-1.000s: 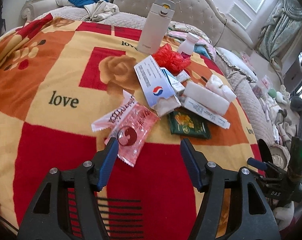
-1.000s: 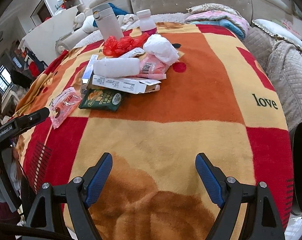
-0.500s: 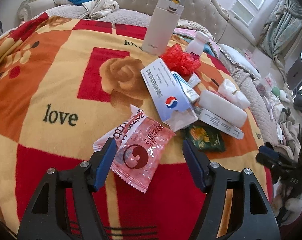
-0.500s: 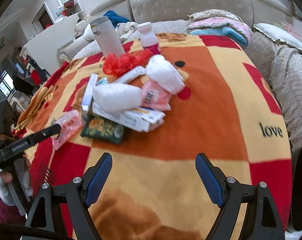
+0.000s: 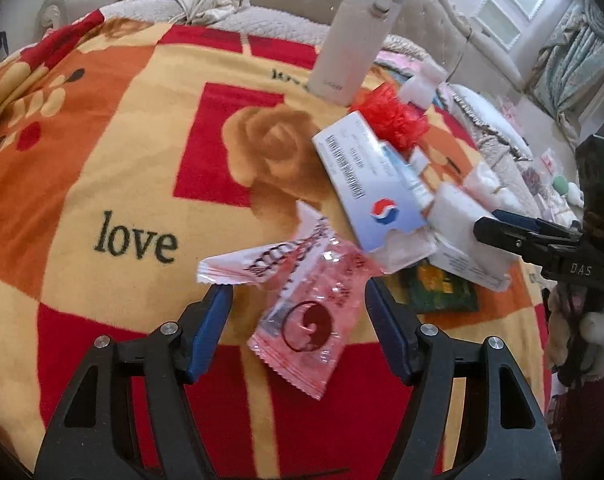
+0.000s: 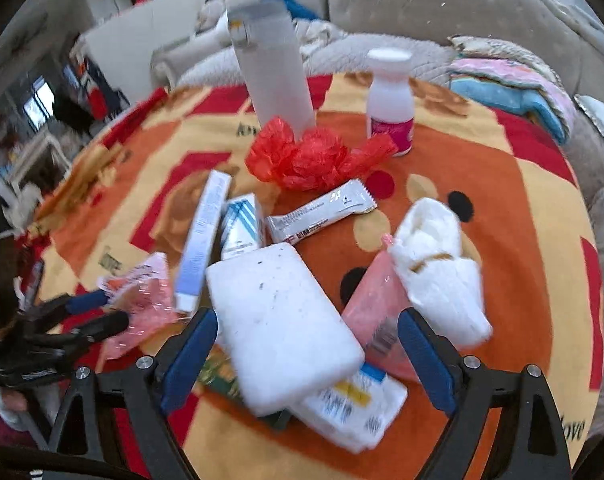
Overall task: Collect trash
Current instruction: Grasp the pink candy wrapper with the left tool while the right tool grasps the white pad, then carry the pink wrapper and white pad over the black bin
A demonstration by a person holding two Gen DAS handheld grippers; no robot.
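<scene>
Trash lies in a pile on a red and yellow blanket (image 5: 101, 168). My left gripper (image 5: 297, 308) is open, with a pink clear wrapper (image 5: 314, 320) lying between its fingers. My right gripper (image 6: 302, 344) is open around a white foam block (image 6: 277, 324), which rests on a white printed box (image 6: 354, 404). Near it lie a pink packet (image 6: 378, 312), crumpled white tissue (image 6: 438, 272), a silver bar wrapper (image 6: 322, 212), a red plastic bag (image 6: 314, 156), a blue and white box (image 5: 366, 184) and a green packet (image 5: 442, 288).
A tall white flask (image 6: 273, 80) and a small white bottle (image 6: 390, 100) stand upright behind the pile. A tufted headboard (image 6: 442, 4) and folded blankets (image 6: 514, 84) lie beyond. The right gripper shows at the right of the left wrist view (image 5: 542, 240).
Both grippers moved forward into the pile. The pink wrapper now lies between the left fingers, and the white foam block now lies between the right fingers.
</scene>
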